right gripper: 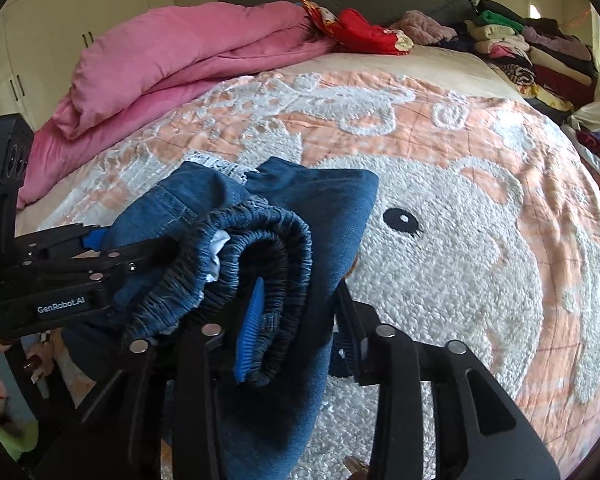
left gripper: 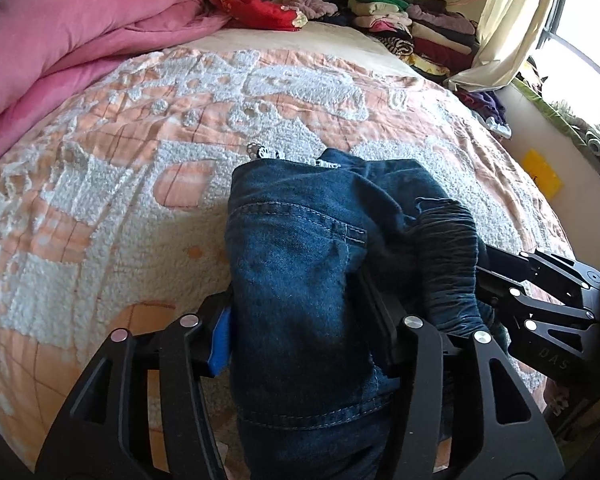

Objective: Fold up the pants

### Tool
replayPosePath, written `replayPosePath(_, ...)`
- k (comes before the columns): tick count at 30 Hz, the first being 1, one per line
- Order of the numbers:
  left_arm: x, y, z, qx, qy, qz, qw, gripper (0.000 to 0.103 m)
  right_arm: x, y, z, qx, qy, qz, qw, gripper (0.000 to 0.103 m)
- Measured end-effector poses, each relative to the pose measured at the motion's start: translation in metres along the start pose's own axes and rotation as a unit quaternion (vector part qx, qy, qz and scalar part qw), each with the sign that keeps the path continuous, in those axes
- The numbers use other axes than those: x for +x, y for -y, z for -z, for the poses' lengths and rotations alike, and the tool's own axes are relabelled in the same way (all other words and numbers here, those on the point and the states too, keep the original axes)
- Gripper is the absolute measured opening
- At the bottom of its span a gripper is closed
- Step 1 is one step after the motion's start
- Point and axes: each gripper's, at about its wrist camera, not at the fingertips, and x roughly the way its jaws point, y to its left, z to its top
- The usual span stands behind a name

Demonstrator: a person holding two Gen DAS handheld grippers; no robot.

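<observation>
Denim pants (left gripper: 300, 264) lie bunched on the bed (left gripper: 100, 208) near its near edge, on the peach-and-white bedspread, and the cloth runs between the fingers of both my grippers. My left gripper (left gripper: 304, 316) stands about half open with a fold of denim between its blue pads, and I cannot tell whether they press on it; its side reads "GenRobot.AI". My right gripper (right gripper: 300, 320) is likewise partly open around the elastic waistband (right gripper: 256, 240), grip uncertain, with letters like "DAS" on its body.
</observation>
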Motion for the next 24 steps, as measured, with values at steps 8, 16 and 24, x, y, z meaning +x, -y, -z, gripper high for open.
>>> replayPosePath(8,0.007,-0.003,0.004,-0.006,-0.008,0.001,1.0000,0.051,0.010,0.010,0.005,0.022,-0.021,0.013,0.999,0.050)
replayPosePath(16,0.006,-0.003,0.005,-0.007,-0.008,0.001,0.9999,0.053,0.010,0.011,0.006,0.030,-0.023,0.017,0.999,0.054)
replayPosePath(24,0.000,-0.003,0.007,-0.010,-0.005,0.002,0.9999,0.057,0.003,0.015,0.007,0.038,-0.022,0.026,0.999,0.077)
